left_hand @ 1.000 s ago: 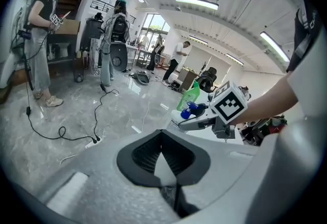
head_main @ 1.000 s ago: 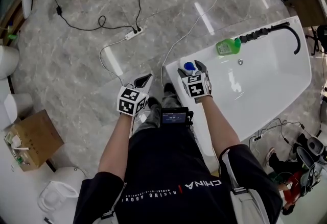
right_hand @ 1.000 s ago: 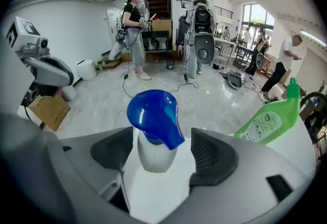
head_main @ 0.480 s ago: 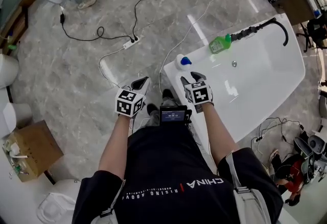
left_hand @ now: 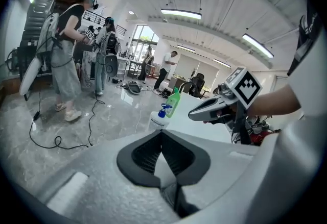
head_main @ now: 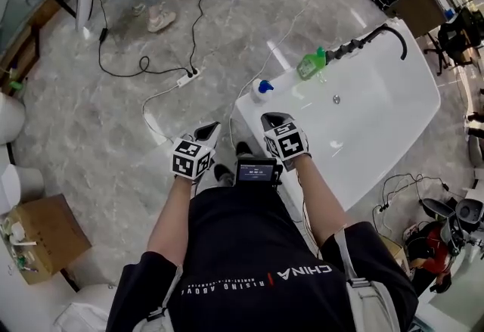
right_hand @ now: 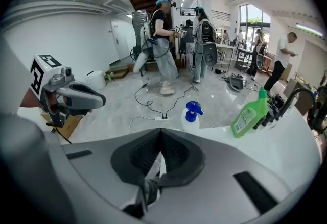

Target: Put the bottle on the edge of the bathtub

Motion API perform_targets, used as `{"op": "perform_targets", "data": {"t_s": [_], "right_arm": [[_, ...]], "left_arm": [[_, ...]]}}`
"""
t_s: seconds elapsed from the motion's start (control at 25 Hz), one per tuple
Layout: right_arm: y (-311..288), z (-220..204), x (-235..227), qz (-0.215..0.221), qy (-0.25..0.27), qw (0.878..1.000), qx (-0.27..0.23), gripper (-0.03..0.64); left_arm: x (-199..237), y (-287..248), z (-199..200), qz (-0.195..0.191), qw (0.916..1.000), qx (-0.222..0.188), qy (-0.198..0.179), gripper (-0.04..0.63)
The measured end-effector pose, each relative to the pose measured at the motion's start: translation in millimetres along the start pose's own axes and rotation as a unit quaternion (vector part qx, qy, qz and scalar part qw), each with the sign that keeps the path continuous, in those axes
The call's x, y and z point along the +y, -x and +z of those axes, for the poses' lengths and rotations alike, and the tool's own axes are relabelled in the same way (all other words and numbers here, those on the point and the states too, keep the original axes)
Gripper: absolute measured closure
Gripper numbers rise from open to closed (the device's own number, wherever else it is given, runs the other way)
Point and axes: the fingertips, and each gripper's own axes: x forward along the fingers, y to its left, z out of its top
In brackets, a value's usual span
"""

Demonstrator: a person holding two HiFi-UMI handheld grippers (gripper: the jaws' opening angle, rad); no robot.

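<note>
Spray bottle (head_main: 262, 89) upright on bathtub rim (head_main: 289, 82); right gripper (head_main: 273, 121) jaws just closed on nothing, left gripper (head_main: 208, 130) likewise closed, empty. Withdraw clear, don't nudge it.

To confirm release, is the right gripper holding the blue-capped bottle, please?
No, the right gripper is shut and empty; the blue-capped bottle stands on the bathtub edge.

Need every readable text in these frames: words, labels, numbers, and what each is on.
"CHINA": black shirt, upside down in the head view.
"RISING ABOVE": smaller print beside it, same shirt; the rest is unreadable.
Green bottle label: too small to read.
Screen at the waist: digits blurred.
Marker cubes: patterns only, no text.
</note>
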Motion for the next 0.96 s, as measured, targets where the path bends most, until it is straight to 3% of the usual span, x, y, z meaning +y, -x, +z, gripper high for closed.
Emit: {"op": "perform_targets", "data": {"t_s": [0.56,0.96], "right_arm": [[22,10,15,0.006,0.002,1.0,-0.009,0.607],[22,10,-1,0.006,0.002,1.0,0.006,0.607]], "left_arm": [[-19,5,20,-0.018,0.9993,-0.015,-0.028,0.586],[-22,-9,30,-0.02,0.9994,-0.016,-0.022,0.586]]}}
